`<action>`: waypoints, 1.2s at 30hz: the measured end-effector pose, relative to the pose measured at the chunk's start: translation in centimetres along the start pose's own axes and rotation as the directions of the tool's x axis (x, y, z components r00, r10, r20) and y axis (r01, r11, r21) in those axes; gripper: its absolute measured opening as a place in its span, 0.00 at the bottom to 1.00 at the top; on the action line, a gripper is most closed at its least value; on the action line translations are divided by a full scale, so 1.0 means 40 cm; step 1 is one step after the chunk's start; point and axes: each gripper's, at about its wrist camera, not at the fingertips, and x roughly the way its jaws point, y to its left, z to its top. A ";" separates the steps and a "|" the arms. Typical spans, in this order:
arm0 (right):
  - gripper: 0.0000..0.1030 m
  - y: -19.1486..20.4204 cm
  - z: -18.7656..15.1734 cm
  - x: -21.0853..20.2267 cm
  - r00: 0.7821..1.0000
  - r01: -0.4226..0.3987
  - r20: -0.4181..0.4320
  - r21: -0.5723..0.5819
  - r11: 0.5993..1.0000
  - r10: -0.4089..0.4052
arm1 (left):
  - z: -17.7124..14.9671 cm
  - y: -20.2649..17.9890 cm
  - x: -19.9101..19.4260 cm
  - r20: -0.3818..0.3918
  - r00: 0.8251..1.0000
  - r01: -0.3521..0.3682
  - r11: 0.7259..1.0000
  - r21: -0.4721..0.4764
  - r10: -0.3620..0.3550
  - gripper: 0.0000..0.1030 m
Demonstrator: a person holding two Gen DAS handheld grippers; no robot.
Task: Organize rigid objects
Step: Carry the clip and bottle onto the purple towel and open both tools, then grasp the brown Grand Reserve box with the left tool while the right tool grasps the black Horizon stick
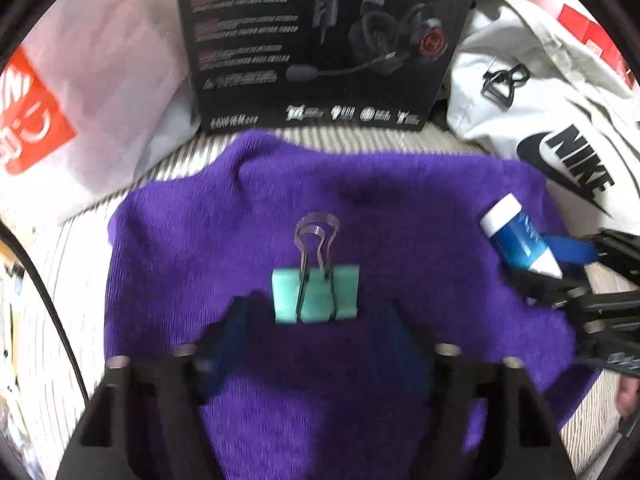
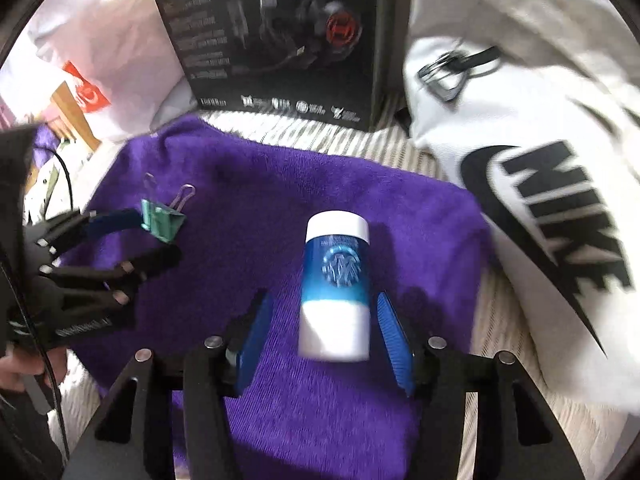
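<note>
My left gripper (image 1: 316, 320) fingers spread around the green binder clip (image 1: 315, 294); right gripper (image 2: 320, 336) fingers spread around the blue-white bottle (image 2: 336, 292); nothing organized yet.

I see a mint-green binder clip (image 1: 316, 294) lying flat on the purple towel (image 1: 400, 200), its silver wire handles pointing to the far side, one folded back. To its right, well apart, a blue-and-white cylindrical container (image 2: 336, 288) lies on the same towel, white cap at the far end.
</note>
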 end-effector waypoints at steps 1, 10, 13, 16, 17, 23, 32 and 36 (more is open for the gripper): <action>0.55 -0.003 -0.010 -0.023 1.000 -0.006 0.013 0.012 1.000 0.006 | -0.010 0.003 -0.006 0.001 1.000 -0.008 1.000 0.000 0.008 0.72; 0.64 -0.012 -0.187 -0.244 0.996 -0.020 0.091 0.118 0.993 0.010 | -0.134 0.029 -0.174 0.077 0.997 0.000 0.999 -0.034 0.003 0.72; 0.64 -0.009 -0.263 -0.279 0.997 -0.013 0.072 0.148 0.989 0.002 | -0.200 0.034 -0.219 0.087 0.996 -0.004 0.999 -0.039 0.007 0.72; 0.64 -0.003 -0.328 -0.293 0.999 0.019 0.041 0.176 0.984 -0.027 | -0.262 0.043 -0.240 0.075 0.997 -0.006 0.999 -0.048 0.009 0.72; 0.64 -0.005 -0.356 -0.304 0.999 0.017 0.037 0.186 0.982 -0.024 | -0.283 0.044 -0.243 0.074 0.997 -0.004 0.999 -0.048 0.008 0.72; 0.64 0.000 -0.455 -0.342 0.999 -0.039 0.024 0.235 0.971 0.034 | -0.414 0.022 -0.239 0.037 0.999 0.000 0.998 -0.066 0.002 0.72; 0.64 0.014 -0.522 -0.383 0.999 -0.041 0.020 0.238 0.970 0.037 | -0.459 -0.026 -0.212 0.039 0.999 0.008 0.996 -0.084 -0.005 0.72; 0.64 0.024 -0.530 -0.380 0.999 -0.036 0.011 0.235 0.971 0.034 | -0.432 -0.032 -0.187 0.033 0.999 -0.028 0.996 -0.086 0.031 0.72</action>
